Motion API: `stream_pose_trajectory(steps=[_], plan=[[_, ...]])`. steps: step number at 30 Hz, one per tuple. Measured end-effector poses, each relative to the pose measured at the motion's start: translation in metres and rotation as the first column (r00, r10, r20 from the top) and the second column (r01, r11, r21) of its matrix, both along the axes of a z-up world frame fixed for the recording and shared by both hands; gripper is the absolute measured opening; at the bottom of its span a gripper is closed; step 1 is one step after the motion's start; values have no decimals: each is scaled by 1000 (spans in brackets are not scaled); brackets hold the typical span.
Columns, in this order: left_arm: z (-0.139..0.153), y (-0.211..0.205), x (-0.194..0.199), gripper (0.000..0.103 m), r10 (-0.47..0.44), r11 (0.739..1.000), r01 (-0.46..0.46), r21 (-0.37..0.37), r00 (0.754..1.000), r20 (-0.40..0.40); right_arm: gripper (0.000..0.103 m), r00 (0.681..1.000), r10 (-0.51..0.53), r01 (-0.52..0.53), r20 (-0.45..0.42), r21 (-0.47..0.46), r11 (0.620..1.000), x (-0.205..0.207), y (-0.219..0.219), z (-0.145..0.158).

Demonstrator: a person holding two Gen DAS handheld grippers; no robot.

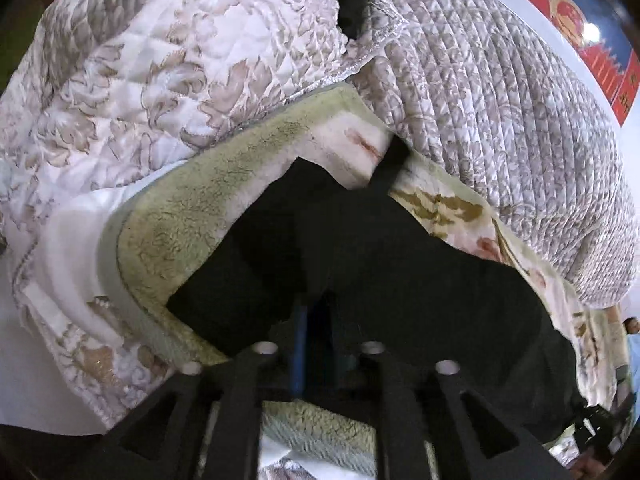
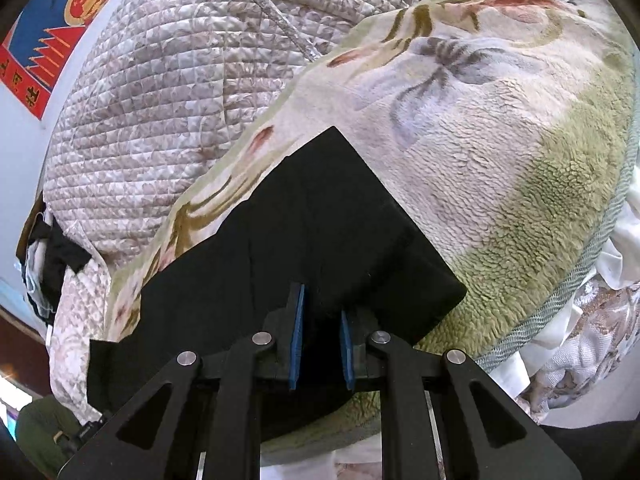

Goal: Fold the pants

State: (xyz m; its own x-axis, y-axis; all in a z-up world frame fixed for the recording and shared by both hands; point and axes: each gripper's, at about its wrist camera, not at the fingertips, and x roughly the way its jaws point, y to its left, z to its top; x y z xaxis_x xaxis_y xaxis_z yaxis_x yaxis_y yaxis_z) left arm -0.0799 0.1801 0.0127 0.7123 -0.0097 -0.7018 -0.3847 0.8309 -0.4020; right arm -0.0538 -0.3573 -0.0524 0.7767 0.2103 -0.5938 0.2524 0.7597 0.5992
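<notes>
The black pants (image 2: 320, 220) lie on a fleecy floral blanket (image 2: 480, 140) spread over the bed, already doubled into a neat panel with squared corners at the far end in the right wrist view, so by my reckoning the fold is well along, with perhaps one more fold or a smoothing left. Right tongs (image 2: 320, 344) sit at the near edge, blue pads (image 2: 298, 336) apart with dark cloth between them; I cannot tell whether they pinch it. Left tongs (image 1: 316, 344) are over the dark fabric (image 1: 360, 260), one blue pad visible, the gap too dark to judge a grip. Only the left view shows the pants' ragged, uneven outline and a rumpled quilt (image 1: 160, 80) behind; the right view alone shows the crisp folded corner.
</notes>
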Motion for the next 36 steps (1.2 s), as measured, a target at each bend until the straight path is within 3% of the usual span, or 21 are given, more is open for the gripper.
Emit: stream_pose_trajectory(steps=[2, 10, 12, 14, 16, 23, 25, 27, 29, 32, 36], plan=[[-1, 2, 3, 40, 1, 1000, 0, -28, 1000, 18, 16, 1000, 0, 0, 0, -4, 1000, 0, 0, 0], [3, 9, 19, 38, 38, 999, -37, -12, 998, 48, 16, 1000, -13, 13, 27, 2, 1000, -2, -1, 1], [4, 9, 21, 8, 46, 999, -47, 8, 998, 40, 16, 999, -25, 25, 31, 0, 1000, -2, -2, 3], [5, 9, 24, 5, 53, 998, -53, 28, 998, 22, 16, 999, -30, 30, 22, 0, 1000, 0, -2, 3], [8, 8, 22, 4, 56, 998, -56, 37, 998, 18, 11, 1000, -29, 29, 12, -4, 1000, 2, -2, 3], [36, 0, -9, 4, 51, 992, -57, 115, 997, 61, 9, 996, -20, 19, 85, 13, 1000, -18, -2, 29], [24, 1, -10, 4, 56, 990, -57, 129, 998, 7, 8, 999, -28, 28, 46, 9, 1000, -18, -4, 20], [7, 5, -8, 4, 63, 994, -58, 92, 997, -52, 8, 998, -46, 48, -31, 40, 998, -15, -10, 0], [6, 6, -11, 4, 67, 995, -62, 82, 996, -53, 8, 997, -53, 56, -51, 61, 997, -16, -11, -7], [13, 3, -13, 4, 54, 992, -50, 113, 998, -26, 8, 999, -47, 48, -17, 19, 999, -20, -7, 6], [3, 5, -7, 6, 47, 993, -37, 111, 995, -89, 8, 996, -36, 38, -85, 13, 999, -14, -7, -7]])
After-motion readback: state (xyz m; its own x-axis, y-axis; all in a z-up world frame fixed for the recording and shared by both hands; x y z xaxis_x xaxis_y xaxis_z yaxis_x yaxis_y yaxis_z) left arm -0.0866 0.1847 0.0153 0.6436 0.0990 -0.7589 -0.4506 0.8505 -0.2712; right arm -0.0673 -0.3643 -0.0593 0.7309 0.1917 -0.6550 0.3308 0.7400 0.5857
